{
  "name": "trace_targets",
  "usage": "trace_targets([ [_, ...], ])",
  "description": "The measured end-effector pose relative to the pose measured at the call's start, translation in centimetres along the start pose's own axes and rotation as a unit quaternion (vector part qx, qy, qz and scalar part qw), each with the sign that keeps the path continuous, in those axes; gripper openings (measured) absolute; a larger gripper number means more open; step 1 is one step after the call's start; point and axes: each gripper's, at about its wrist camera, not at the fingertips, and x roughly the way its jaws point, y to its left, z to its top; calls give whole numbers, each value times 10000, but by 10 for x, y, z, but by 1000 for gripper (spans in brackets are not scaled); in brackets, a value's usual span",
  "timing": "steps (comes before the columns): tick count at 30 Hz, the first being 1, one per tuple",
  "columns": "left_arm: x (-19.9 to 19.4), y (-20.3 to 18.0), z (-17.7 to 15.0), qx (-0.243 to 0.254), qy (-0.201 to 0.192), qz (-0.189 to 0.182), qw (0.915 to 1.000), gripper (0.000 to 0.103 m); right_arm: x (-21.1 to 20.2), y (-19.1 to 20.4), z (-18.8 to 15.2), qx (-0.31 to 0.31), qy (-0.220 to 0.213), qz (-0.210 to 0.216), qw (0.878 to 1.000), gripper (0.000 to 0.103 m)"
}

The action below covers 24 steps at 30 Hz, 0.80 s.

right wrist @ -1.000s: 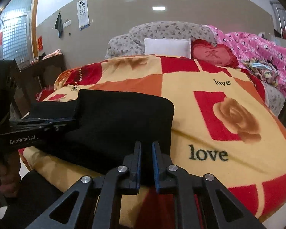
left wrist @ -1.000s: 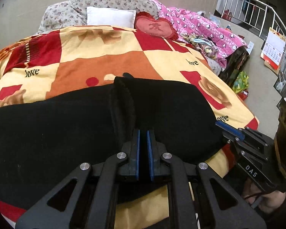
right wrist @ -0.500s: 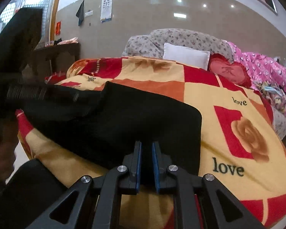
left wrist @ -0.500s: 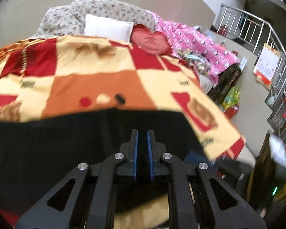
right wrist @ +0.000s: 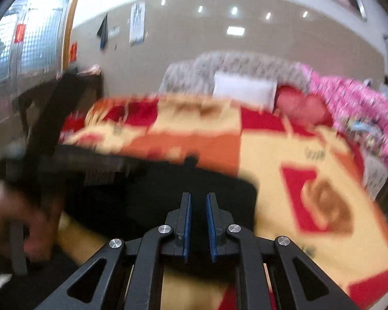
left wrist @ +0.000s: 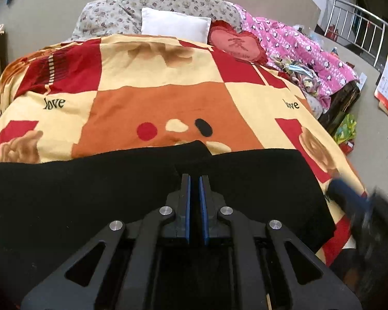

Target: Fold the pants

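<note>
Both claws hover low at the near edge of the bed, each pointing along the mattress toward the pillows. Left claw (left wrist: 194, 180) has its blue-lined jaws drawn nearly together with only a narrow slot between them; dark cloth sits right at the tips, yet whether any of it is pinched cannot be told. Right claw (right wrist: 198, 199) shows a slightly wider gap, and its view is badly smeared by motion, so its hold, if any, cannot be told either.

Black pants (left wrist: 90, 193) lie flat across the near edge of the bed, spread from the near-left side almost to the near-right corner, on a red, orange and cream blanket (left wrist: 155, 103) printed with the word "love". A small notch breaks the far edge of the dark cloth just ahead of the left claw (probably where two layers meet). Lying broad and smooth like this, the garment seems laid out ready for a fold, with a claw stationed at each end to lift together.

At the far end of the bed rest a white pillow (left wrist: 176, 24) and a red heart cushion (left wrist: 238, 45).
</note>
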Motion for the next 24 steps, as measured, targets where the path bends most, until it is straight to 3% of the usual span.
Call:
trace_targets([
  [3, -1, 2, 0, -23, -6, -33, 10000, 8, 26, -20, 23, 275, 221, -278, 9990, 16],
  [6, -1, 3, -1, -39, -7, -40, 10000, 8, 81, -53, 18, 1051, 1422, 306, 9838, 17],
  [10, -2, 5, -1, -103, -13, -118, 9999, 8, 77, -71, 14, 1213, 1421, 781, 9793, 17],
  [13, -2, 4, -1, -110, -14, -125, 9999, 8, 45, -79, 15, 1224, 926, 666, 9859, 17],
  [15, -2, 5, 0, -116, -16, -129, 9998, 8, 29, -74, 11, 1068, 707, 889, 9878, 17],
  [18, -2, 5, 0, -107, -15, -122, 9999, 8, 39, -53, -9, 476, 1173, 989, 9870, 18],
  [19, -2, 5, 0, -102, -15, -116, 9999, 8, 38, -50, -16, 399, 1028, 976, 9891, 18],
  [24, -2, 5, 0, -72, -16, -96, 9999, 8, 32, -61, -13, 750, 1114, 1121, 9846, 20],
])
